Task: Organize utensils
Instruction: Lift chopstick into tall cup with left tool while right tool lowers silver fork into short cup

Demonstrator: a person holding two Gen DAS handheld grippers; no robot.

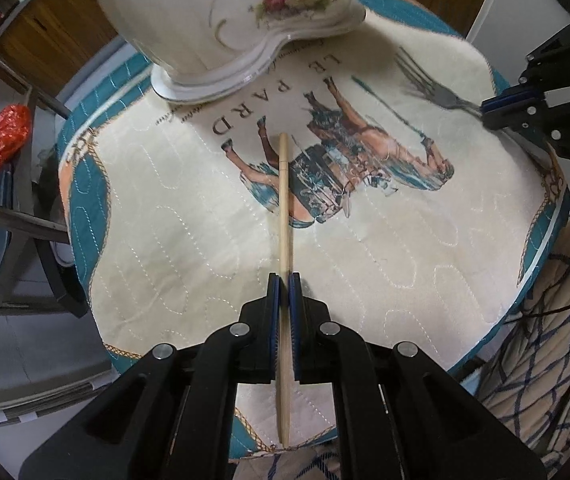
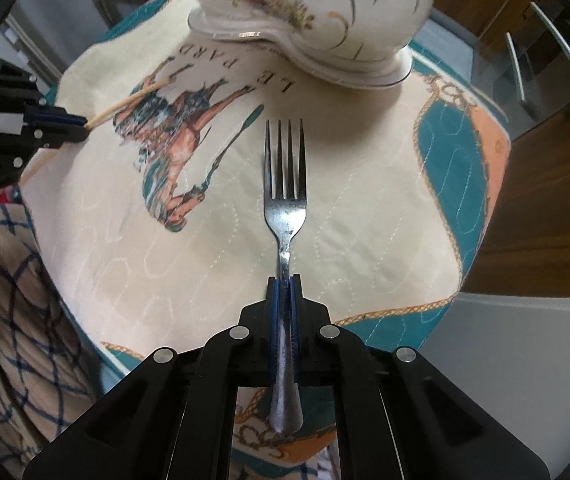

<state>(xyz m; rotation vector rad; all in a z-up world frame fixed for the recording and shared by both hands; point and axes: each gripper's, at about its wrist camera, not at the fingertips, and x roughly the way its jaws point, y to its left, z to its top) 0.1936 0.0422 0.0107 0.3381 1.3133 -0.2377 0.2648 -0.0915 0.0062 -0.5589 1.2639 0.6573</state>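
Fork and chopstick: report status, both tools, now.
Left tool shut on chopstick. Right tool shut on fork. Floral porcelain pot stands ahead on quilted mat; nothing between.

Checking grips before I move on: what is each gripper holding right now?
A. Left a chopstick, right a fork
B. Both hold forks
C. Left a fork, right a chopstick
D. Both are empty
A: the left gripper is shut on the wooden chopstick, and the right gripper is shut on the metal fork.

Vase (image 1: 245, 20) blocks far side; quilted mat (image 1: 189, 240) bare in front.
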